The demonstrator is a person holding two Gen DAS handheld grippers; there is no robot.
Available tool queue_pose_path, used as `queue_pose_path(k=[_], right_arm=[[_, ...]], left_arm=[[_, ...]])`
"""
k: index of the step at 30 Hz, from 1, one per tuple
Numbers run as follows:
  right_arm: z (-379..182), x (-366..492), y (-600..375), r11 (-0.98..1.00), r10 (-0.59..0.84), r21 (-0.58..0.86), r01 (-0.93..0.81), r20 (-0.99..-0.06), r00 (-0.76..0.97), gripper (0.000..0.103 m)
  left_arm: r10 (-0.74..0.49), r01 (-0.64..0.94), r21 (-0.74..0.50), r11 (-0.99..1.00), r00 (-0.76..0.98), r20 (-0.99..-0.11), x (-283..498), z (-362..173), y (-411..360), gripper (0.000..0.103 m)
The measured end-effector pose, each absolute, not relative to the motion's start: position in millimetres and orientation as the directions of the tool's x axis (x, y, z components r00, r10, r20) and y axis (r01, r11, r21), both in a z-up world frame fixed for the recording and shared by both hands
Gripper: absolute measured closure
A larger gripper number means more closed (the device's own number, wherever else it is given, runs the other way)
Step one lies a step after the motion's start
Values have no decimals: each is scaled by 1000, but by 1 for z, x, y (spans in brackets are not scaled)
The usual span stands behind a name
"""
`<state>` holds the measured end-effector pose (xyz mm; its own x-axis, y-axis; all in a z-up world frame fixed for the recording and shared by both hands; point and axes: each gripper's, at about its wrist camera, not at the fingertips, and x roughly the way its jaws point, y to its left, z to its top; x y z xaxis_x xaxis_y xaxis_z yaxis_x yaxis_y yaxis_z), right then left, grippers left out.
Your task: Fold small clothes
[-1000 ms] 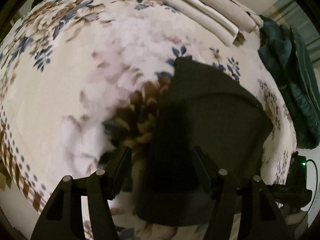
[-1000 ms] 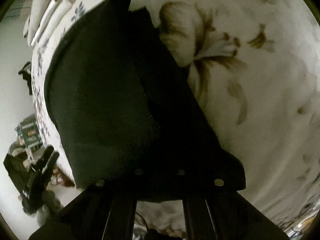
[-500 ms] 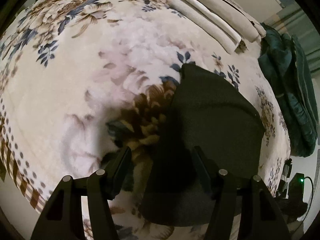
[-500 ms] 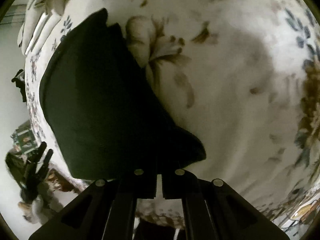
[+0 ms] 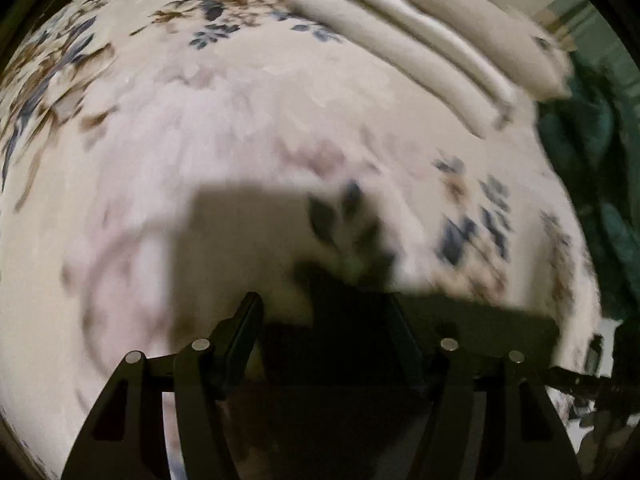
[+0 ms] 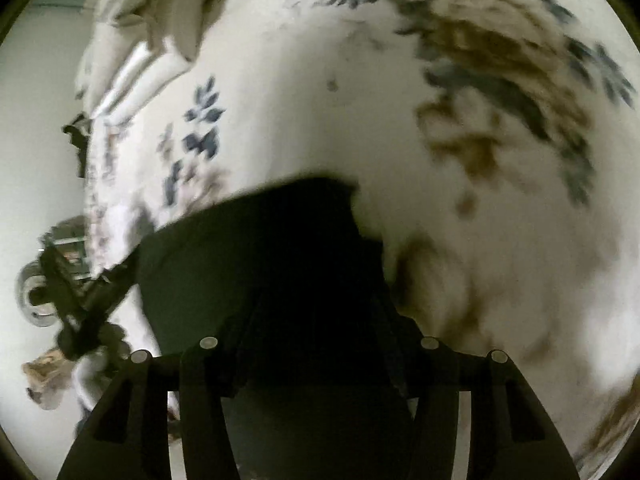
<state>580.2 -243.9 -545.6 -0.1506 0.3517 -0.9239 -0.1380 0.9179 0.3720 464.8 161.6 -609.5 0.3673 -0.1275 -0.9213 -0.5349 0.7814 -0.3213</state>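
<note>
L gripper [image 5: 324, 320] w/ jaws apart over near edge of dark garment [image 5: 472, 324] on floral bedspread [image 5: 240, 120], R gripper [image 6: 316, 320] prob. apart too (blurry), so fold may spring open if unpinned.

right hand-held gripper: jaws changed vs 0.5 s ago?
Yes. The right hand-held gripper has opened: its fingers, nearly touching before, now stand wide apart over the dark garment on the floral bedspread.

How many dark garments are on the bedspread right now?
1. The dark garment lies low in both wrist views on the floral bedspread, near its edge. Motion blur could hide others.
</note>
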Motion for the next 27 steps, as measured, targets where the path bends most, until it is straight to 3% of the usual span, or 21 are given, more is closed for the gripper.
queue_pose_path(k=[6, 10, 13, 15, 19, 22, 27], right_arm=[[-564, 615, -229, 938, 324, 332, -100, -942, -88, 47], [-555, 616, -261, 871, 487, 491, -12, -865, -119, 42], [-564, 600, -293, 794, 596, 607, 17, -773, -218, 12], [-587, 582, -308, 772, 614, 634, 51, -721, -322, 11], [-621, 553, -314, 688, 690, 718, 110, -598, -408, 8], [-624, 549, -296, 625, 734, 773, 109, -533, -421, 6], [-633, 538, -254, 603, 721, 795, 67, -507, -473, 6]], left_arm=[[-138, -529, -346, 774, 393, -909, 467, -597, 171, 43], [-232, -514, -488, 705, 484, -844, 428, -580, 182, 43], [-398, -479, -659, 580, 540, -742, 391, -591, 183, 38], [-474, -470, -716, 516, 539, -696, 375, -607, 176, 27], [-542, -491, -739, 462, 504, -673, 357, -643, 158, 26], [-549, -450, -761, 468, 527, -649, 364, -641, 147, 16], [-559, -382, -759, 527, 518, -648, 397, -642, 116, 12]])
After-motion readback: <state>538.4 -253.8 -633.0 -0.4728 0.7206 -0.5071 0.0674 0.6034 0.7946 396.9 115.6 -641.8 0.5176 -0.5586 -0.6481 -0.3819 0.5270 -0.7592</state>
